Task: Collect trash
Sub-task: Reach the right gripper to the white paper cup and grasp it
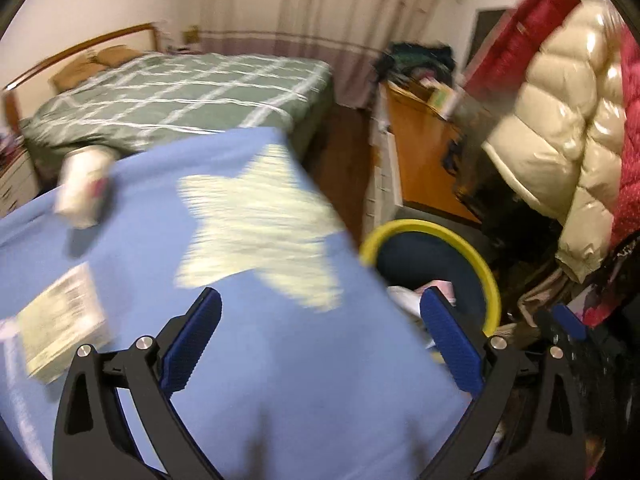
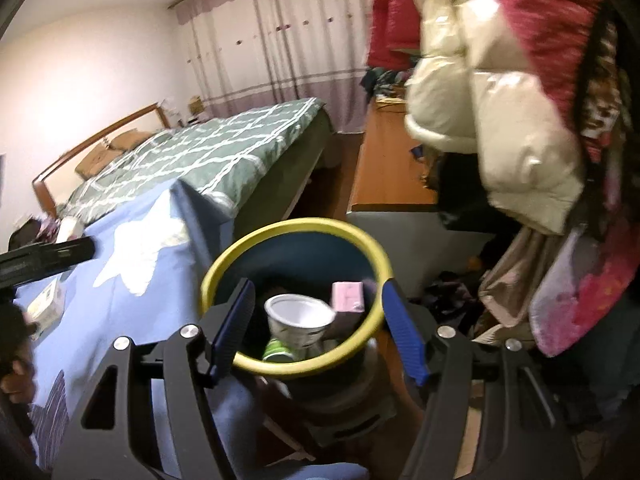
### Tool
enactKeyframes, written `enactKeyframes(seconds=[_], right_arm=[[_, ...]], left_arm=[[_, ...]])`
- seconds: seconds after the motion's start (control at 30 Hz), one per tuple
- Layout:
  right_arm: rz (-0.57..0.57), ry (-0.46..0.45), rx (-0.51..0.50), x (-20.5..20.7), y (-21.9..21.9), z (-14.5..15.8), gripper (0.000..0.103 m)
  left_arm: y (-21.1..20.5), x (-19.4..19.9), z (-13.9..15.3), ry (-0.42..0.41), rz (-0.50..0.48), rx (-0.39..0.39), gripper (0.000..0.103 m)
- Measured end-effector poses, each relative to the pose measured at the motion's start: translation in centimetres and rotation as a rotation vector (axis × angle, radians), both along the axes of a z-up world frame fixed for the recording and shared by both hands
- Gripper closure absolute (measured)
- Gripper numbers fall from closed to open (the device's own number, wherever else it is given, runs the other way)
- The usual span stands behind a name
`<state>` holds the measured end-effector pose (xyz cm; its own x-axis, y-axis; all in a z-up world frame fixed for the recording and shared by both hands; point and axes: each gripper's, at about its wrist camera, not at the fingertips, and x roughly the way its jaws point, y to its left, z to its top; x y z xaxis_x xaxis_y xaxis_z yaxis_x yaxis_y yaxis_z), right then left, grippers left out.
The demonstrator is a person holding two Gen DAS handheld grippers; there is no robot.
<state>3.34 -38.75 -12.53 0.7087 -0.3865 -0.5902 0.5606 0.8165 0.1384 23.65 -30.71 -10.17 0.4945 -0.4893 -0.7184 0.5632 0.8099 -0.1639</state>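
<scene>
Your left gripper (image 1: 320, 340), black-armed with blue ribbed pads, stands spread wide with nothing between its fingers; it hangs over the light blue blanket with a pale yellow star (image 1: 256, 380), which fills the lower middle of the blurred left wrist view. On that blanket, at the left edge of the frame, lie a white crumpled paper cup or wrapper (image 1: 82, 188) and, lower down, a flat printed carton (image 1: 60, 320); the blur hides their print.

The round dark blue bin with a yellow rim (image 2: 296, 224) sits in the lower centre of the right wrist view, just beside the blanket's hanging edge. Inside it you can see a white plastic cup (image 2: 300, 320) lying tilted, a pink box (image 2: 347, 297) to its right, and a green-and-white piece (image 2: 276, 350) below the cup.

Your right gripper (image 2: 316, 328) is spread partway, its blue pads framing the bin's rim on either side; whether they touch the rim cannot be told.

Behind, a bed with a green checked cover (image 2: 224, 148) occupies the centre left, and a cream puffer jacket (image 2: 500, 128) hangs upper right.
</scene>
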Motion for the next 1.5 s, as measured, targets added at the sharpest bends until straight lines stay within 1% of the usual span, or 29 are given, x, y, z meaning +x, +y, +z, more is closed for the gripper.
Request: enactKeyframes(seconds=[0.1, 0.2, 0.27, 0.3, 0.37, 0.43, 0.5, 0.53, 0.6, 0.67, 0.73, 0.83, 0.9, 0.93, 0.97, 1.0, 1.07, 1.1, 1.17, 1.27, 1.33, 1.5], right_arm=[[0.048, 0.02, -0.017, 1.6, 1.7, 0.1, 0.04], [0.127, 0.04, -0.019, 4.0, 4.2, 0.2, 0.04], [0.155, 0.048, -0.025, 5.2, 5.4, 0.3, 0.04], [0.187, 0.052, -0.026, 6.3, 6.4, 0.6, 0.04], [0.221, 0.052, -0.018, 7.5, 7.8, 0.9, 0.04], [0.287, 0.053, 0.001, 9.4, 9.3, 1.5, 0.04], [0.343, 0.054, 0.021, 11.1, 10.8, 2.0, 0.04], [0.373, 0.057, 0.024, 12.3, 11.8, 2.6, 0.04], [0.42, 0.059, 0.022, 14.6, 13.6, 3.3, 0.04], [0.443, 0.059, 0.021, 16.2, 15.1, 3.7, 0.04], [0.472, 0.056, 0.033, 18.6, 17.0, 4.3, 0.04], [0.521, 0.066, 0.077, 22.4, 19.3, 5.0, 0.039], [0.545, 0.078, 0.103, 25.8, 20.7, 5.4, 0.035], [0.55, 0.083, 0.11, 26.9, 21.2, 5.5, 0.034], [0.558, 0.091, 0.118, 28.4, 21.8, 5.7, 0.033], [0.566, 0.121, 0.126, 30.9, 22.7, 5.6, 0.031], [0.567, 0.155, 0.132, 33.8, 24.1, 5.5, 0.029], [0.568, 0.186, 0.148, 36.1, 24.9, 5.2, 0.029], [0.57, 0.228, 0.168, 38.4, 25.9, 4.9, 0.027], [0.531, 0.31, 0.202, 42.4, 27.6, 3.6, 0.024], [0.528, 0.335, 0.217, 43.5, 28.3, 2.9, 0.024], [0.502, 0.39, 0.267, 44.6, 28.5, 0.5, 0.023]], left_arm=[[6.5, 0.1, 0.3, -0.026, 0.096, -0.001, 0.005], [13.6, 0.4, 0.2, -0.069, 0.198, 0.014, 0.005], [17.3, 0.8, 0.0, -0.09, 0.257, 0.027, 0.005], [19.4, 1.1, -0.2, -0.101, 0.291, 0.033, 0.005], [22.5, 1.4, -0.5, -0.112, 0.333, 0.043, 0.005], [25.9, 1.8, -0.8, -0.132, 0.38, 0.043, 0.005], [28.3, 2.0, -1.2, -0.149, 0.418, 0.047, 0.005], [29.9, 2.0, -1.6, -0.154, 0.434, 0.032, 0.005], [31.6, 2.1, -2.2, -0.145, 0.443, -0.001, 0.005], [32.5, 2.4, -2.9, -0.111, 0.444, -0.035, 0.005], [32.9, 3.0, -3.6, -0.077, 0.442, -0.04, 0.005], [32.2, 2.6, -3.6, -0.087, 0.446, -0.028, 0.005], [31.8, 2.4, -3.5, -0.098, 0.442, -0.02, 0.005], [30.7, 1.8, -3.4, -0.101, 0.442, -0.018, 0.005], [30.5, 1.7, -3.4, -0.102, 0.44, -0.017, 0.005], [30.3, 1.7, -3.5, -0.101, 0.436, -0.016, 0.005], [30.0, 1.7, -3.5, -0.095, 0.429, -0.013, 0.005], [29.9, 1.7, -3.6, -0.092, 0.425, -0.013, 0.005], [29.7, 1.6, -3.6, -0.092, 0.42, -0.012, 0.005], [29.6, 1.5, -3.5, -0.092, 0.416, -0.019, 0.005], [29.6, 1.6, -3.5, -0.085, 0.411, -0.026, 0.005], [29.5, 1.3, -3.3, -0.079, 0.393, -0.043, 0.005]])
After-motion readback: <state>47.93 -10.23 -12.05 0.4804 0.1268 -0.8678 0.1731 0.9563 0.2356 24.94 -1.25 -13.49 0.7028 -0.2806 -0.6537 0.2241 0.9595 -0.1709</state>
